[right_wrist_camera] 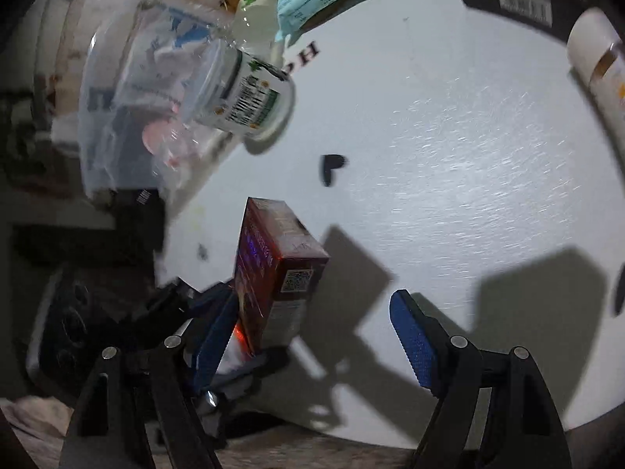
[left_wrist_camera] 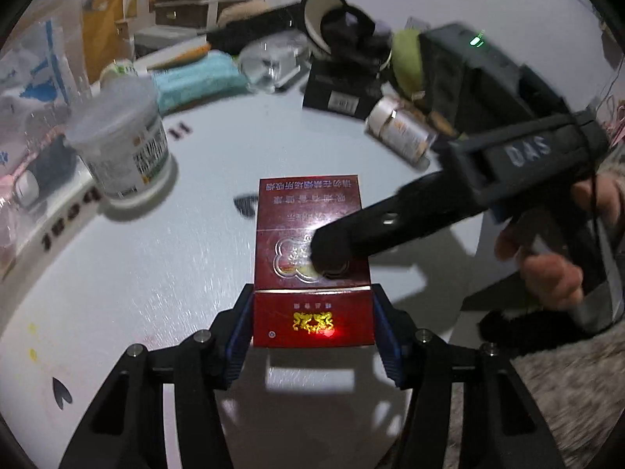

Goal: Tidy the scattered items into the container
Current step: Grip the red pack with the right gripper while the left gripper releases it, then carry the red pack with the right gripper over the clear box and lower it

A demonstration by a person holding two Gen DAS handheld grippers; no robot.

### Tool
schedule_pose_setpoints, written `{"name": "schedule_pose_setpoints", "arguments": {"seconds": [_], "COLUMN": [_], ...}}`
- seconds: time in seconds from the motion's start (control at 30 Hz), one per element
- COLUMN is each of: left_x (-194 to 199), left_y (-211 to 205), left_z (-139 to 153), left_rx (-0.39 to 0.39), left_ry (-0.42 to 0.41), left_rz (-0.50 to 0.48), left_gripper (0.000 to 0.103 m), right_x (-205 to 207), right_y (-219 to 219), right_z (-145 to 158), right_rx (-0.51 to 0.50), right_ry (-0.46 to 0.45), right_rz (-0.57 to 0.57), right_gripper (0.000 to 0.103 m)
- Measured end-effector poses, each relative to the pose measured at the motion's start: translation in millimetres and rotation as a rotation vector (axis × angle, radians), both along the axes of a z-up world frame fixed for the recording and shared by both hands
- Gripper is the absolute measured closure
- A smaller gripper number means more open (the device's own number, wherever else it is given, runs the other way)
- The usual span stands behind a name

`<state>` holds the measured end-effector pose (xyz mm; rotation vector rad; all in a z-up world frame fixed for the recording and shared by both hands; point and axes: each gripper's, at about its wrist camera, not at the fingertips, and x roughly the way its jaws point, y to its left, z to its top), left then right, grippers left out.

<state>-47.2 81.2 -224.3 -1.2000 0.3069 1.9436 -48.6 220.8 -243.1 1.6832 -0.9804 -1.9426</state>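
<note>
Left gripper (left_wrist_camera: 312, 324) clamps a dark red cigarette pack (left_wrist_camera: 310, 250) between its blue pads, one pad pressed on each long side of the pack's near end, at six o'clock in the left wrist view. The pack is tilted up off the white table (left_wrist_camera: 156, 265), its far end toward twelve o'clock. From three o'clock the right gripper (left_wrist_camera: 332, 254) reaches in, held by a hand (left_wrist_camera: 547, 258), and one black finger tip lies on the gold emblem of the pack's top face. A white tub (left_wrist_camera: 125, 144) with a clear lid stands at ten o'clock, a small white bottle (left_wrist_camera: 402, 133) lies on its side at two o'clock, and a teal packet (left_wrist_camera: 195, 78) lies near eleven o'clock.

Seen from the right wrist, the right gripper (right_wrist_camera: 312, 336) stands wide, its right-hand blue pad well clear of the pack (right_wrist_camera: 277, 273) and touching nothing. The pack rises at six o'clock, against the left-hand pad; whether they actually touch I cannot tell. A clear plastic container (right_wrist_camera: 129, 109) sits at ten o'clock, with the tub (right_wrist_camera: 250, 97) just beside it.
</note>
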Motion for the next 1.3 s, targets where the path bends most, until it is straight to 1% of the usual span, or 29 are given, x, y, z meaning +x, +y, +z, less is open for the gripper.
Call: {"name": "schedule_pose_setpoints", "arguments": {"seconds": [0.03,0.07,0.1,0.13,0.2,0.33,0.37,0.43,0.53,0.57,0.73,0.8,0.9,0.97,1.03,1.13,1.2,1.3], "left_x": [0,0,-1,-2,-5,-14,-18,-22,-25,-26,-35,-38,-41,-43,-46,-53,-55,-60], "left_y": [0,0,0,-2,-11,-27,-30,-40,-54,-59,-85,-97,-116,-131,-144,-170,-185,-206], "left_z": [4,8,11,15,24,45,51,61,78,83,105,114,124,128,129,124,120,114], "left_rx": [0.01,0.011,0.015,0.023,0.05,0.095,0.101,0.115,0.146,0.152,0.191,0.204,0.232,0.234,0.235,0.22,0.216,0.211], "left_ry": [0.01,0.022,0.031,0.043,0.054,0.092,0.103,0.133,0.181,0.195,0.251,0.278,0.294,0.302,0.304,0.287,0.274,0.261], "left_rz": [0.001,0.008,0.014,0.025,0.056,0.119,0.143,0.184,0.224,0.233,0.275,0.293,0.322,0.342,0.363,0.418,0.45,0.495], "left_gripper": [0.048,0.048,0.048,0.048,0.048,0.047,0.045,0.044,0.044,0.044,0.044,0.044,0.044,0.044,0.044,0.044,0.044,0.044], "right_x": [-2,-4,-6,-8,-14,-29,-32,-40,-50,-54,-72,-82,-99,-118,-139,-173,-194,-222], "right_y": [-2,-3,-4,-5,-10,-29,-35,-45,-61,-66,-83,-89,-92,-95,-103,-125,-147,-188], "right_z": [3,7,10,16,29,65,74,93,119,127,156,178,209,230,254,278,285,280], "right_rx": [-0.04,-0.083,-0.116,-0.141,-0.139,-0.081,-0.068,-0.044,0.041,0.046,0.036,0.057,0.086,0.101,0.152,0.253,0.328,0.516], "right_ry": [0.002,0.004,0.004,0.007,0.026,0.108,0.128,0.181,0.268,0.29,0.339,0.394,0.472,0.525,0.586,0.639,0.662,0.688], "right_rz": [-0.016,-0.032,-0.046,-0.06,-0.062,-0.019,-0.006,0.015,0.043,0.051,0.066,0.068,0.056,0.057,0.079,0.169,0.28,0.504], "right_gripper": [0.043,0.058,0.07,0.07,0.072,0.073,0.076,0.08,0.08,0.08,0.08,0.08,0.08,0.08,0.08,0.08,0.08,0.08]}}
